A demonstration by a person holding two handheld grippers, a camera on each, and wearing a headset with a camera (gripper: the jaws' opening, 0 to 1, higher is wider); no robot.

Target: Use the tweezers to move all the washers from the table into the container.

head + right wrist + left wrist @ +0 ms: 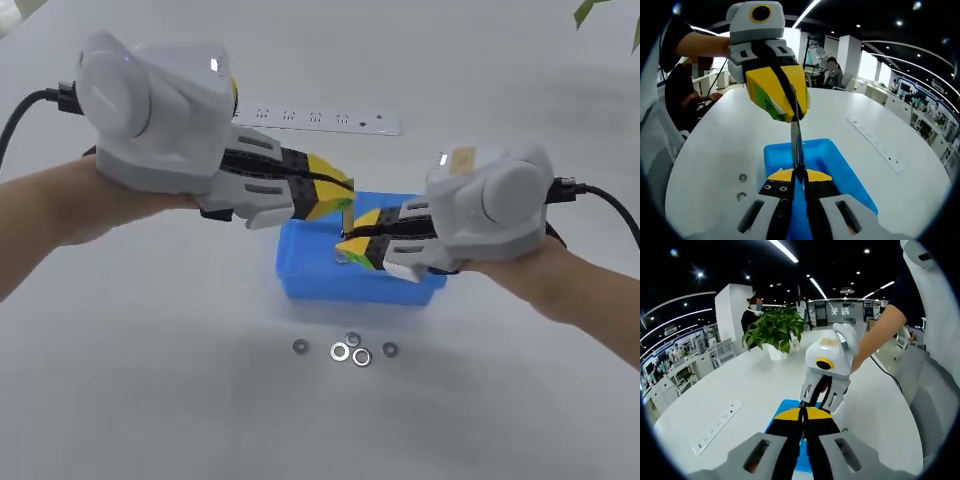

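1. The left gripper (335,195) has its yellow-tipped jaws pressed together on one end of the tweezers (796,142)
2. The right gripper (352,248) faces it almost tip to tip, and its own jaws are clamped on the other end of the tweezers, so the thin metal strip bridges the two tools
3. The blue container (310,272) sits directly beneath both sets of tips
4. Five washers (340,351) lie loose on the table (150,390), just outside the container wall on the person's side of the grippers; in the right gripper view two of them lie left of its jaws
5. The table is white, smooth and matt, and a white power strip (320,118) lies beyond the grippers, past the far side of the container
6. The room is an open office with a dark ceiling and long strip lights (782,250); a potted plant (775,330) stands on the table ahead of the left gripper, and people (832,70) sit far ahead of the right gripper
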